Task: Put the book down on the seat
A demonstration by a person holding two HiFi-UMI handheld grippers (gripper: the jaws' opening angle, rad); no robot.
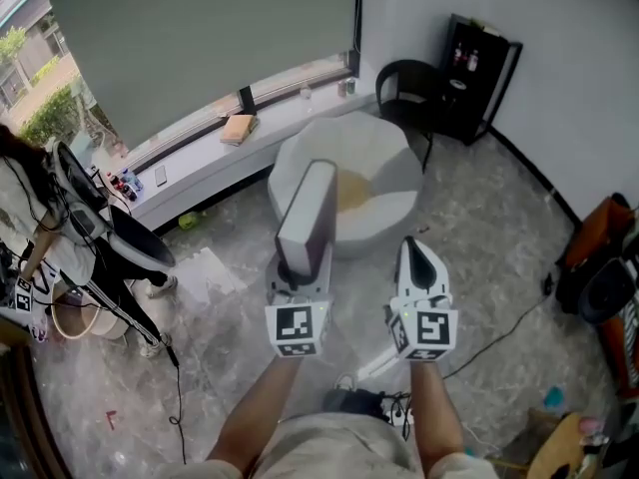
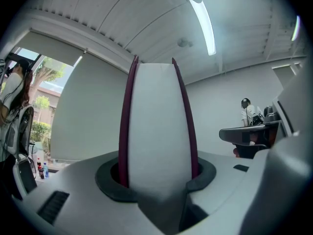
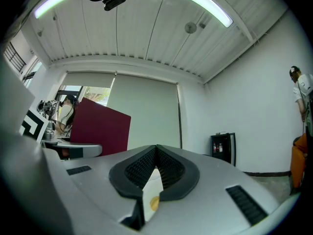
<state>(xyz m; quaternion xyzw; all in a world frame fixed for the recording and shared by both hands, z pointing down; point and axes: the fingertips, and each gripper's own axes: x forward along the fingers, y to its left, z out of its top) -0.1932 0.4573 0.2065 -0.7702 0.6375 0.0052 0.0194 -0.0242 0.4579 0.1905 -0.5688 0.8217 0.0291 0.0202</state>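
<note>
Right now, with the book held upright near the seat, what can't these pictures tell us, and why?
- Book title: the left gripper view shows only the page edge; the right gripper view's cover shows no legible print.
- Seat: the book hides its near left side in the head view.
- Bottles: too small to identify in the head view.
- Person: cut off by the head view's left edge.
</note>
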